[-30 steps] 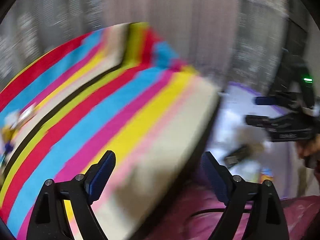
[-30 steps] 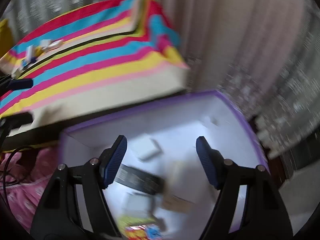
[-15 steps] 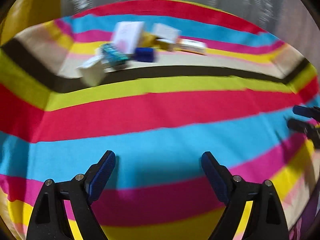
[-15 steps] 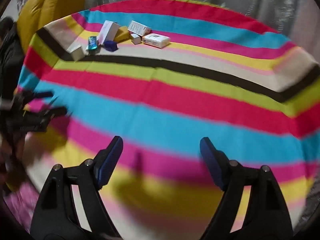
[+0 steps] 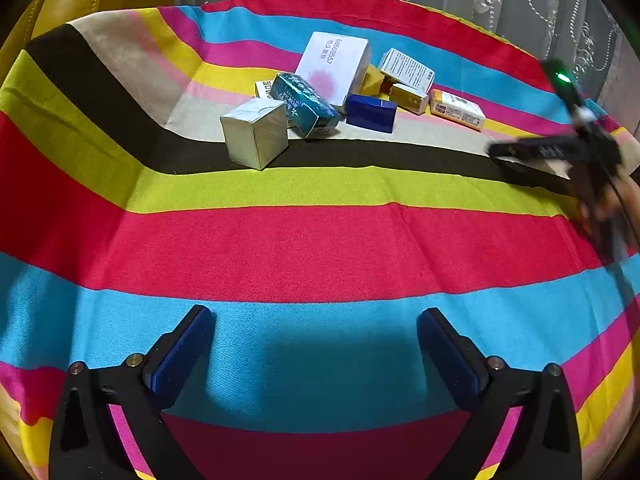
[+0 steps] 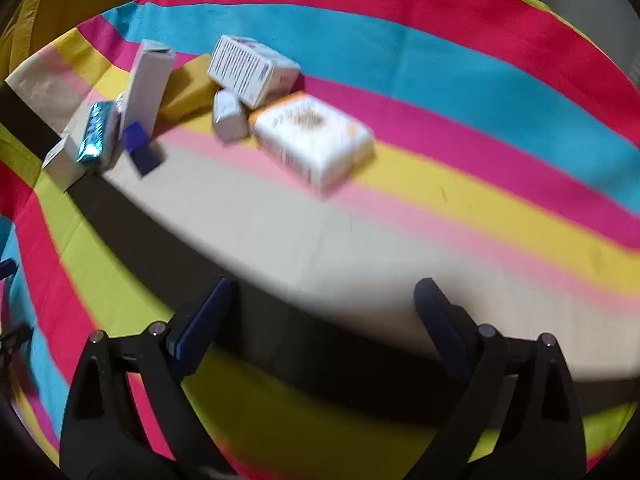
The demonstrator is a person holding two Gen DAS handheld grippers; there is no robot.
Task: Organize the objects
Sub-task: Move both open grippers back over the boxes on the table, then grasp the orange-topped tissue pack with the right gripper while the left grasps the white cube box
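both wrist views angled down over striped cloth (image 5: 320,248); share box cluster (image 5: 332,92), right nearer.

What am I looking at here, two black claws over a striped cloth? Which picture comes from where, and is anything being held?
No robot arm: a person holds a two-finger gripper in each hand, with a camera on each looking along its fingers. One picture is from the left gripper, the other from the right gripper. Both jaws have just been opening; they stand wide with nothing between them. On the striped cloth lies a cluster of small boxes: a silver box, a teal box, a dark blue box, a tall white box and an orange-and-white box. Nothing is held.
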